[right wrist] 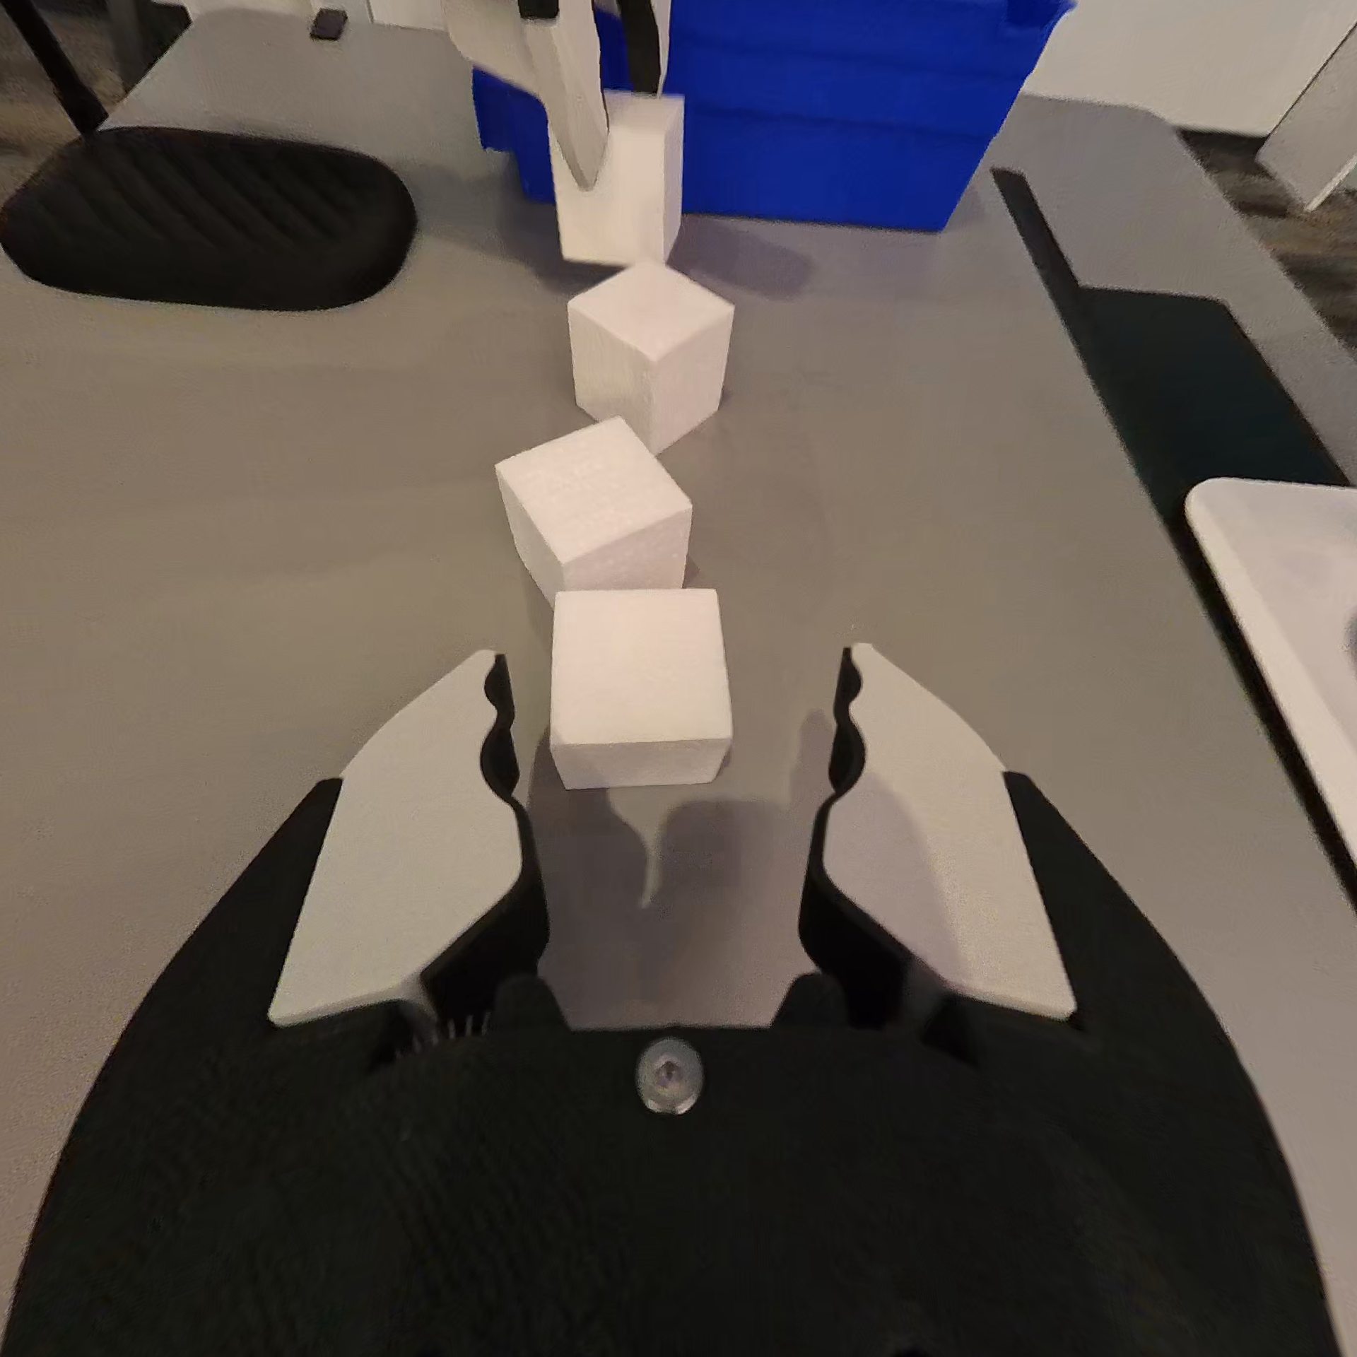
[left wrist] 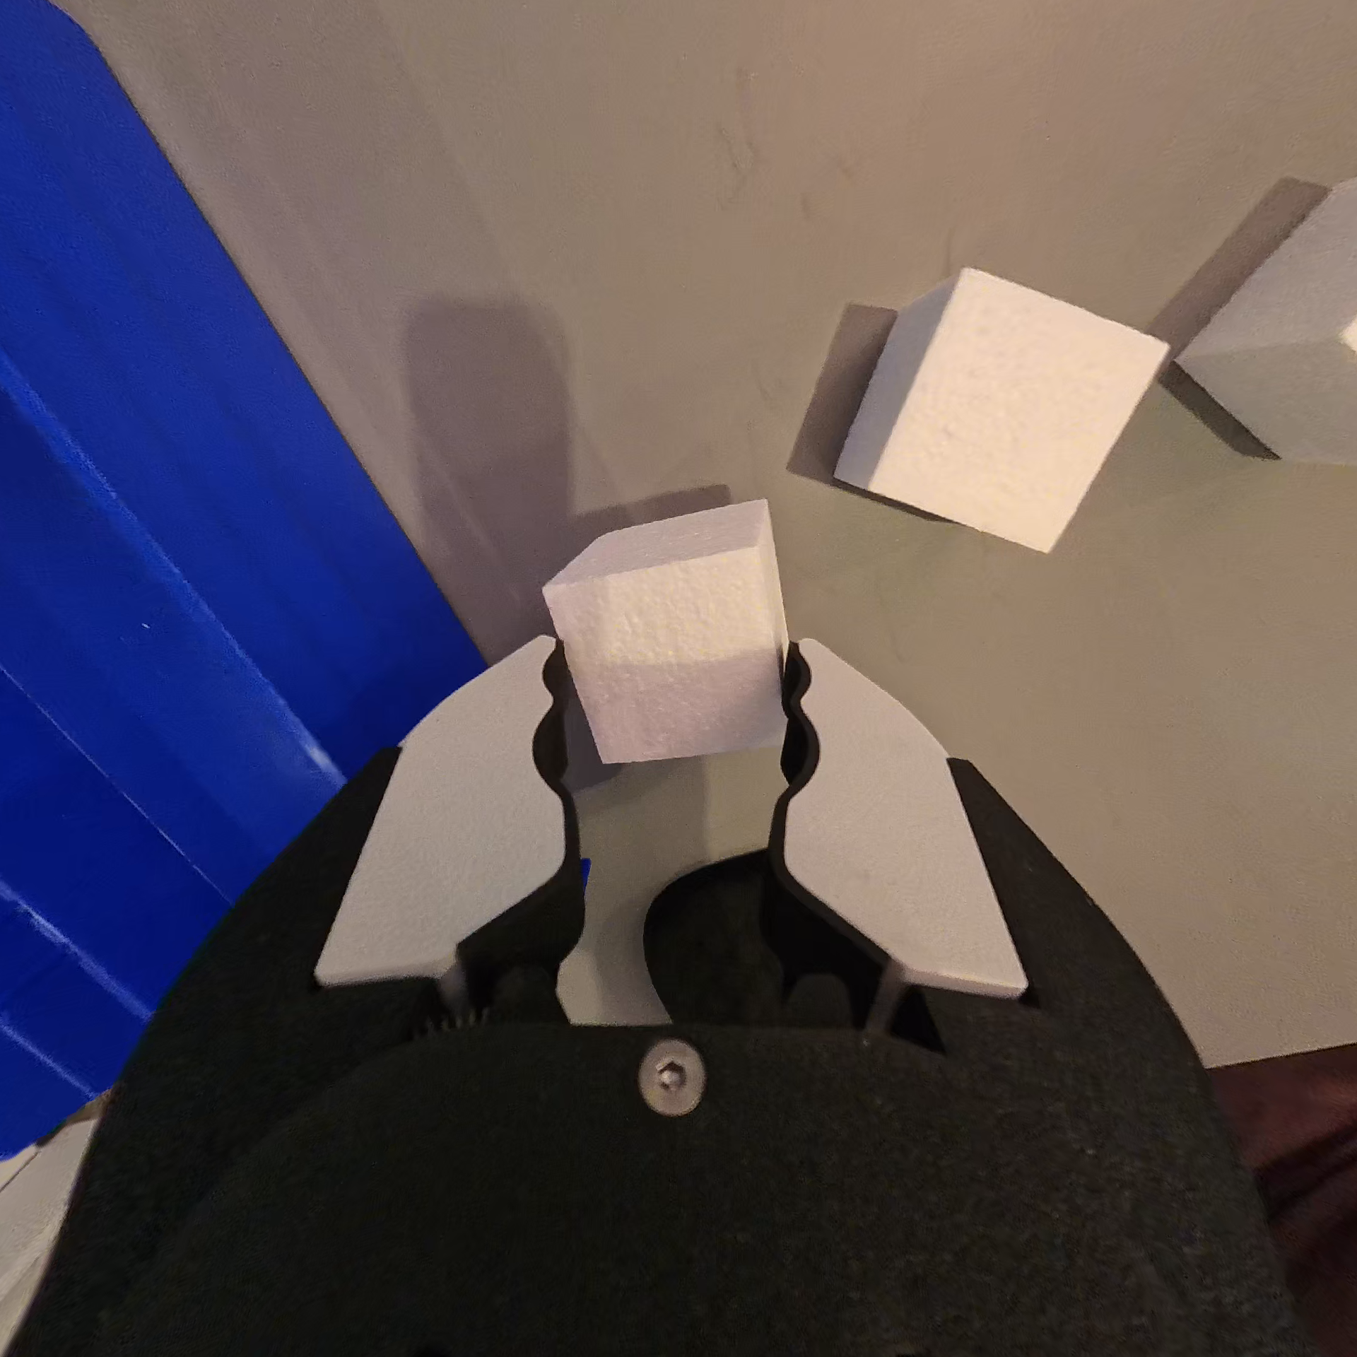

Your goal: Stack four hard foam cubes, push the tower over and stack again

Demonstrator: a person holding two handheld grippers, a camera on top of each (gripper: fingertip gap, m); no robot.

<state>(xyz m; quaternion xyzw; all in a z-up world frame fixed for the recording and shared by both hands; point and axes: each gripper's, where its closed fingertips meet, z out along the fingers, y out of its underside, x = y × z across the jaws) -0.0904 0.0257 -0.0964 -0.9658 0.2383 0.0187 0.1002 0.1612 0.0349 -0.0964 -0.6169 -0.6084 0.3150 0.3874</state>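
Right hand-held gripper (right wrist: pixel 672 661) is spread around the nearest foam cube (right wrist: pixel 640 686) on the grey bench (right wrist: pixel 257 477), left hand-held gripper (left wrist: pixel 672 650) is pinching a lifted cube (left wrist: pixel 668 646) beside the blue bin (left wrist: pixel 147 587), two cubes (right wrist: pixel 650 352) are left between

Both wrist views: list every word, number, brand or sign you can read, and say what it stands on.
None: no writing shows in either view. The foam cubes, blue bin, grey table, left gripper and right gripper are all plain.
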